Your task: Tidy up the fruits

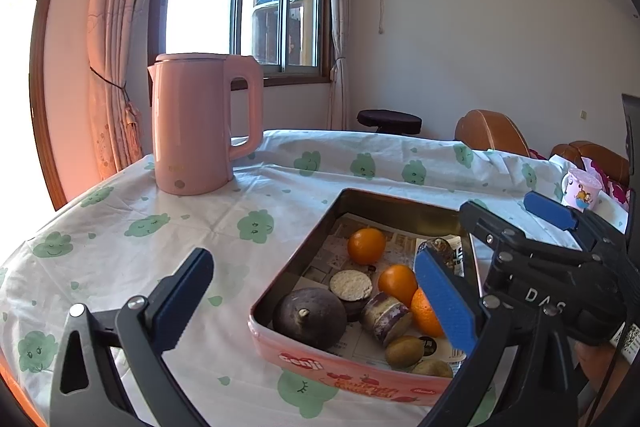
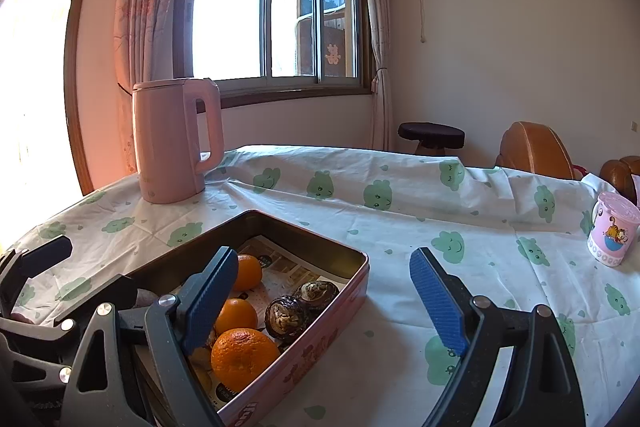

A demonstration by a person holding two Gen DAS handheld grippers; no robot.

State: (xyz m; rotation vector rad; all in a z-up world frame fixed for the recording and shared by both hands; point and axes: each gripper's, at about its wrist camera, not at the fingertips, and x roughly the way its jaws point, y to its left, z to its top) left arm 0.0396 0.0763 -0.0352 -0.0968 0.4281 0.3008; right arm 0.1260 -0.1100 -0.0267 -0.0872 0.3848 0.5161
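A pink tin box (image 1: 352, 379) stands on the table, lined with newspaper. In it lie three oranges (image 1: 366, 245), a dark round fruit (image 1: 310, 319), cut purple pieces (image 1: 386, 317) and two kiwis (image 1: 404, 351). My left gripper (image 1: 316, 307) is open and empty, its jaws straddling the box's near left corner. In the right wrist view the box (image 2: 320, 343) shows oranges (image 2: 244, 353) and two dark wrinkled fruits (image 2: 288, 319). My right gripper (image 2: 328, 303) is open and empty over the box's right edge. It also shows in the left wrist view (image 1: 520, 223).
A pink kettle (image 1: 200, 123) stands at the back left of the table (image 1: 120, 235), which has a white cloth with green prints. A pink cup (image 2: 612, 233) stands at the right. A stool (image 2: 432, 137) and brown chairs (image 2: 536, 151) are behind.
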